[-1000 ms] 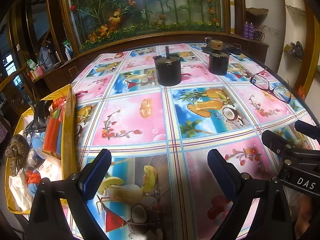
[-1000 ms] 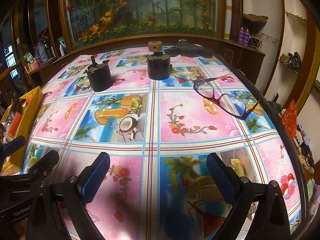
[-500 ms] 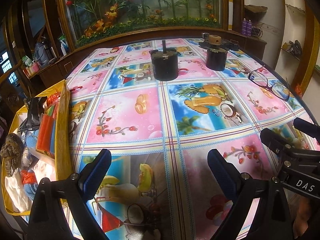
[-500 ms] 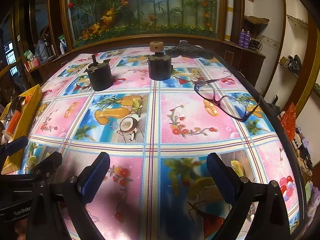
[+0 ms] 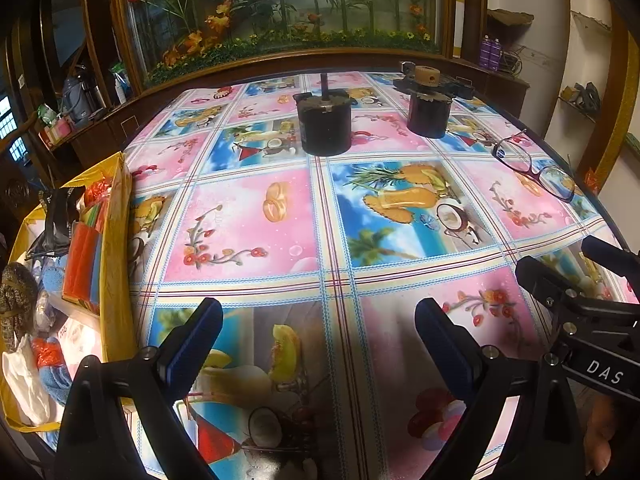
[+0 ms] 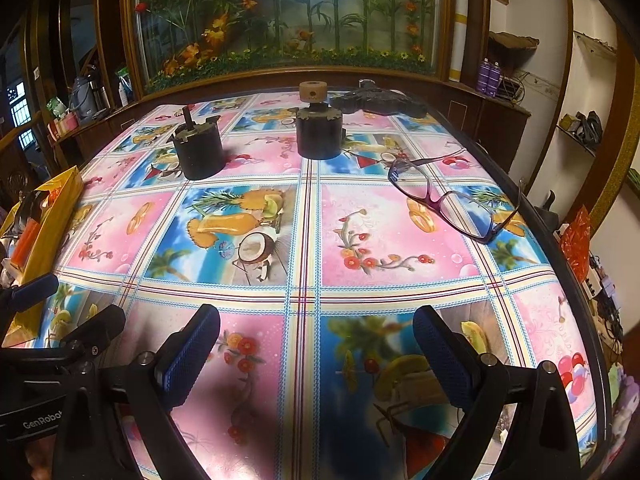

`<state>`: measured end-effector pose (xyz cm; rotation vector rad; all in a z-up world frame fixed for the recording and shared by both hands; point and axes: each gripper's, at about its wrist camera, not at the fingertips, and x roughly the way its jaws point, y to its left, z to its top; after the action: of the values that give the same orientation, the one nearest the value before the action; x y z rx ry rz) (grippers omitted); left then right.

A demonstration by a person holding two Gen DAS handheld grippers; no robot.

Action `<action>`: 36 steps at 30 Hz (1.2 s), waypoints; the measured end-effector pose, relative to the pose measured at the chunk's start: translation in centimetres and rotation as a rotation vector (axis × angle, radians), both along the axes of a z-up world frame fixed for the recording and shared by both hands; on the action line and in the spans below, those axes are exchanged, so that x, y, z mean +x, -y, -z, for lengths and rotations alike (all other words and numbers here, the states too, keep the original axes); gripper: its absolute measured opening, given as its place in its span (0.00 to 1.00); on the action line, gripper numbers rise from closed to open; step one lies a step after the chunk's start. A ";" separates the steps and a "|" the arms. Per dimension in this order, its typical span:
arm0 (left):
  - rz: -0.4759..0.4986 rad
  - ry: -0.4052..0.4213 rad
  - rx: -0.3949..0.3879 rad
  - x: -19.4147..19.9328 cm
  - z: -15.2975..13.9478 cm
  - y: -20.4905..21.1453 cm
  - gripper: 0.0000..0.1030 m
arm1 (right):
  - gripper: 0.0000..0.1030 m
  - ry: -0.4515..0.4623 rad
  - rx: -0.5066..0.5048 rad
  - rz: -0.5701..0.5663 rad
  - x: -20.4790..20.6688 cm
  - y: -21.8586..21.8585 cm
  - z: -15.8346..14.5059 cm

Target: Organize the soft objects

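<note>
Seen through the left wrist camera: left gripper (image 5: 318, 334) hung spread wide and empty above the near part of the table (image 5: 248, 236), blue pads (image 5: 196, 344) well apart. Off the table's left edge sat a yellow bag (image 5: 114, 240), touching the rim and stuffed with the soft things (image 5: 80, 256): orange and blue cloths, a white rag, a black wrapper. Farther back stood a dark motor (image 5: 325, 126) with a thin shaft, and to its right a second motor (image 5: 427, 114) topped by a wooden knob. Glasses (image 5: 534, 166) lay unfolded near the right edge. Right gripper (image 5: 580, 268) reached in from the right, only partly in frame. Nothing blocked the middle of the tablecloth, printed in pink and blue squares of fruit and drinks. Behind, a wood-framed glass panel (image 5: 280, 4) with bamboo and flowers.

Seen through the right wrist camera: right gripper (image 6: 316, 338) likewise released, fingers far apart, holding nothing over the cloth (image 6: 384, 292). Glasses (image 6: 452, 196) ahead and to the right, both motors (image 6: 199, 154) (image 6: 319, 130) beyond, well apart. Behind the knobbed one lay a dark flat object (image 6: 380, 102), too unclear to name. Yellow bag (image 6: 52, 208) visible at the left edge, left gripper (image 6: 68, 304) just below it. Shelves (image 6: 580, 128) on the white wall to the right.
</note>
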<state>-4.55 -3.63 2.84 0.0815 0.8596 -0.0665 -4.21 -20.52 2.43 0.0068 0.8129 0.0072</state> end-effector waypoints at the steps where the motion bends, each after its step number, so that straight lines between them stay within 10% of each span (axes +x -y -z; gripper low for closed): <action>1: 0.002 -0.004 -0.006 0.0 0.0 0.0 0.94 | 0.96 0.000 -0.001 0.001 0.0 0.0 0.0; 36: 0.001 -0.060 -0.027 0.7 0.7 -0.2 0.94 | 0.96 -0.046 -0.025 0.019 0.8 -0.1 0.7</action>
<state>-3.85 -3.38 2.11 0.0549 0.9182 -0.0819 -3.37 -20.38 1.73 -0.0092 0.8588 -0.0208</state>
